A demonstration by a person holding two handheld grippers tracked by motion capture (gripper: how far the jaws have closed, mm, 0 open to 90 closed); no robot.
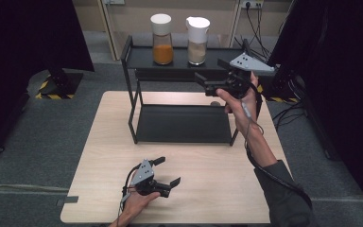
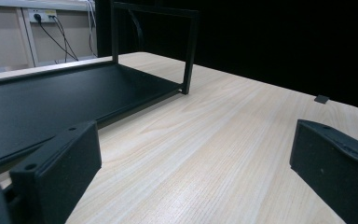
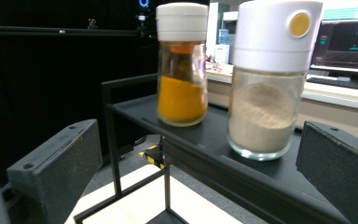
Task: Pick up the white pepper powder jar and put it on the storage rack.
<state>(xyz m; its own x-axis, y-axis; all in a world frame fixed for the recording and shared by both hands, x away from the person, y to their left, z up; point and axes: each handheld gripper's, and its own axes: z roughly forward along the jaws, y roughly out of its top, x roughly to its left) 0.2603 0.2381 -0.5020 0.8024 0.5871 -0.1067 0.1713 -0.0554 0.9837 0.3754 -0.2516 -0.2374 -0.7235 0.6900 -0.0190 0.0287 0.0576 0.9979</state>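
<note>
Item: two jars on the top shelf of a black metal rack (image 1: pixel 133 101), matte finish, thin square-section frame, two flat tiers, standing on a pale wood-grain table (image 1: pixel 104 156).

Jar with beige powder (image 3: pixel 263 79): clear glass, roughly cylindrical, white plastic cap with a round yellow button; about half full of fine powder. It stands at the shelf's right part in the high view, just beside its neighbour without touching.

Jar with orange powder (image 3: pixel 182 65): clear glass, slimmer, plain white ribbed cap, filled to about the middle.

Right gripper (image 1: pixel 212 78): raised at top-shelf height, forearm stretched forward over the table, jaws pointing toward the jars, set wide apart and holding nothing (the beige jar sits closest to it, between the jaws in the right gripper view, still clear of both).

Left gripper (image 1: pixel 166 171): held low near the table's near edge, hand beneath it, jaws spread wide, empty, aimed toward the rack's lower tier.
</note>
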